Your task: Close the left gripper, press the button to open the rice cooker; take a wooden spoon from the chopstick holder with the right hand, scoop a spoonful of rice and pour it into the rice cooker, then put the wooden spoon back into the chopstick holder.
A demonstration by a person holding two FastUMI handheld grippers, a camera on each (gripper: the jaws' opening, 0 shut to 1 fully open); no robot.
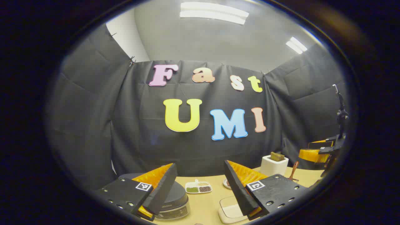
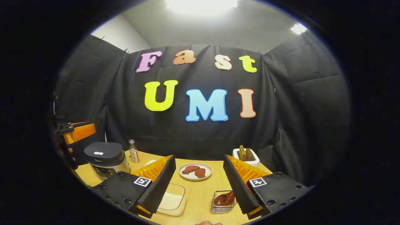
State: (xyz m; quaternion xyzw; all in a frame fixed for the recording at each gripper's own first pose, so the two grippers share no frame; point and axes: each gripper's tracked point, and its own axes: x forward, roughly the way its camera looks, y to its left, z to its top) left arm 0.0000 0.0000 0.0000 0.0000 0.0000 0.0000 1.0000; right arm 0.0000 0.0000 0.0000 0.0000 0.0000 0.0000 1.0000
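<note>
In the left gripper view my left gripper (image 1: 200, 165) is open and empty, held above the table. The dark rice cooker (image 1: 170, 203) sits low, partly behind its left finger, lid down. In the right gripper view my right gripper (image 2: 199, 157) is also open and empty. The rice cooker (image 2: 107, 159) stands at the far left with its lid shut. A wooden spoon (image 2: 224, 198) lies in a wire holder (image 2: 215, 208) just left of the right finger. A shallow container of rice (image 2: 172, 200) rests beside the left finger, and it appears again as the rice container (image 1: 228, 210).
A plate of reddish food (image 2: 195, 172) sits mid-table, a small bottle (image 2: 134, 151) next to the cooker, and a white box holder (image 2: 247, 156) at the back right. A divided dish of beans (image 1: 198, 187) lies ahead. The other gripper (image 1: 322, 153) hovers at right.
</note>
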